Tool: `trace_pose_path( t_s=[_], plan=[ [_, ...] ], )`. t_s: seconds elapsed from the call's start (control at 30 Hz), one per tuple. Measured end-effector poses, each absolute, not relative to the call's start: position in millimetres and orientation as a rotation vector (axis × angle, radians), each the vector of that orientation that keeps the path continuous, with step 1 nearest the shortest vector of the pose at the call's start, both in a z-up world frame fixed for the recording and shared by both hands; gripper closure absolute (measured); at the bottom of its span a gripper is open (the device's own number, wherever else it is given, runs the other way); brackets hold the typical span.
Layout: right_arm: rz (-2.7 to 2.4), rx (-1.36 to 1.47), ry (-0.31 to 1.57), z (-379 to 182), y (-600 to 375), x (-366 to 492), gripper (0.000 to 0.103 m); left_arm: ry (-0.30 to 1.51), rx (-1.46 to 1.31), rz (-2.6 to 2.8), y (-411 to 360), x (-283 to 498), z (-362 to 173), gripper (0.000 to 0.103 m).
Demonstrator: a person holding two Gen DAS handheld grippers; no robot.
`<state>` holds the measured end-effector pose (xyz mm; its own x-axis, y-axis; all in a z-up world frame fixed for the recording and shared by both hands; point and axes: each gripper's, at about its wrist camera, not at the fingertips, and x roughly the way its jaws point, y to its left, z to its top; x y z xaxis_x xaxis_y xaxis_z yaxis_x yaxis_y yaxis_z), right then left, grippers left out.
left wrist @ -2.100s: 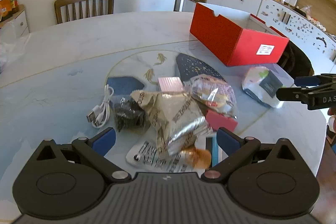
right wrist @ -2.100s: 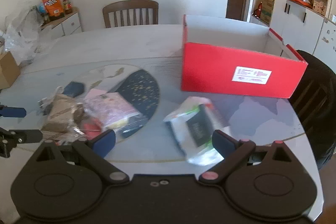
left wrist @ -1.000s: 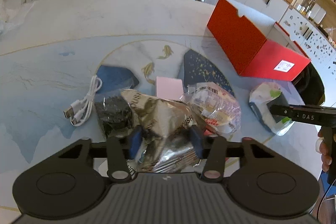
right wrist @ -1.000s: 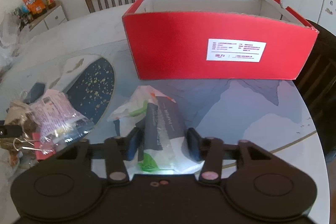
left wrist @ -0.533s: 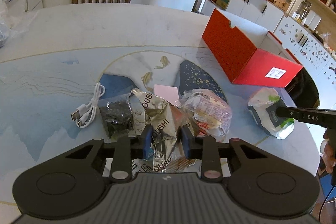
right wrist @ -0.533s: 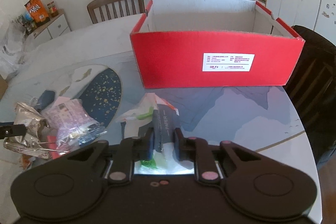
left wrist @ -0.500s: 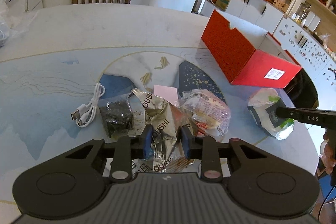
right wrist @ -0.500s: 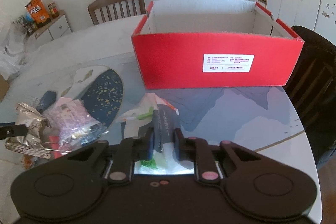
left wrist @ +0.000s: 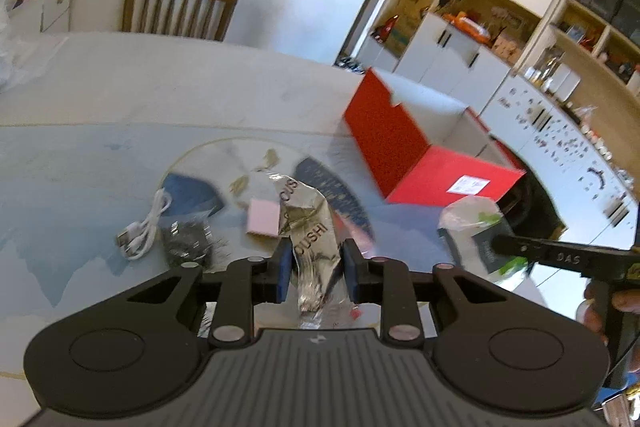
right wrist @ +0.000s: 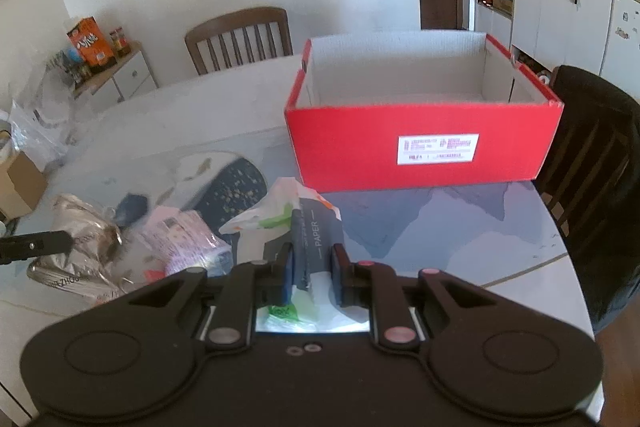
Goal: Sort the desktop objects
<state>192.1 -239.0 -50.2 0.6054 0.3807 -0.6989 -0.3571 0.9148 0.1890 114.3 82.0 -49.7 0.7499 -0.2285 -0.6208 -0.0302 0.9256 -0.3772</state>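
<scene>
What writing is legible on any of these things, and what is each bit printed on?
"OUSHI", partly cut off: on the silver foil packet held in the left tongs.
"PAPER": on the dark band of the tissue pack held in the right tongs.
"DAS": on the right tongs' arm, seen from the left camera.
White label on the red box: too blurred.
Orange carton: unreadable.
</scene>
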Motion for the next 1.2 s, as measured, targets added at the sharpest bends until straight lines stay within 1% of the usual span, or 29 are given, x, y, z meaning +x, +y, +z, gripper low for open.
trace_pose_path(
  t_s=[0.07, 0.1, 0.13, 0.4, 0.43, 0.47, 0.5, 0.53, 0.57, 0.6, 0.83, 1.2],
  plan=[
    [0.427, 0.034, 0.804, -43, -241, 191, 0.084, 0.702, -0.372, -0.130, 76, 116, -42, 0.085],
    [0.427, 0.033, 0.800, -40, -241, 191, 0.084, 0.699, -0.359, -0.137, 73, 117, -39, 0.091],
    [0.428, 0.033, 0.799, -39, -242, 192, 0.084, 0.696, -0.348, -0.141, 70, 119, -38, 0.093],
    [0.443, 0.032, 0.814, -41, -249, 198, 0.084, 0.770, -0.329, -0.130, 67, 127, -55, 0.093],
    [0.444, 0.032, 0.817, -42, -250, 198, 0.084, 0.782, -0.332, -0.135, 69, 127, -57, 0.091],
    [0.445, 0.036, 0.821, -44, -252, 198, 0.084, 0.798, -0.333, -0.136, 71, 126, -60, 0.084],
    [0.446, 0.040, 0.826, -45, -253, 199, 0.084, 0.815, -0.331, -0.132, 72, 126, -62, 0.068],
    [0.447, 0.044, 0.831, -47, -253, 199, 0.084, 0.829, -0.329, -0.133, 73, 125, -65, 0.055],
    [0.448, 0.045, 0.834, -48, -254, 199, 0.084, 0.839, -0.327, -0.131, 73, 123, -67, 0.027],
    [0.447, 0.046, 0.838, -50, -254, 199, 0.084, 0.842, -0.325, -0.125, 73, 121, -69, 0.023],
    [0.449, 0.052, 0.870, -59, -256, 200, 0.084, 0.958, -0.328, -0.011, 75, 129, -90, 0.023],
    [0.462, 0.036, 0.892, -66, -254, 207, 0.084, 1.017, -0.167, 0.051, 44, 146, -105, 0.023]
  ],
)
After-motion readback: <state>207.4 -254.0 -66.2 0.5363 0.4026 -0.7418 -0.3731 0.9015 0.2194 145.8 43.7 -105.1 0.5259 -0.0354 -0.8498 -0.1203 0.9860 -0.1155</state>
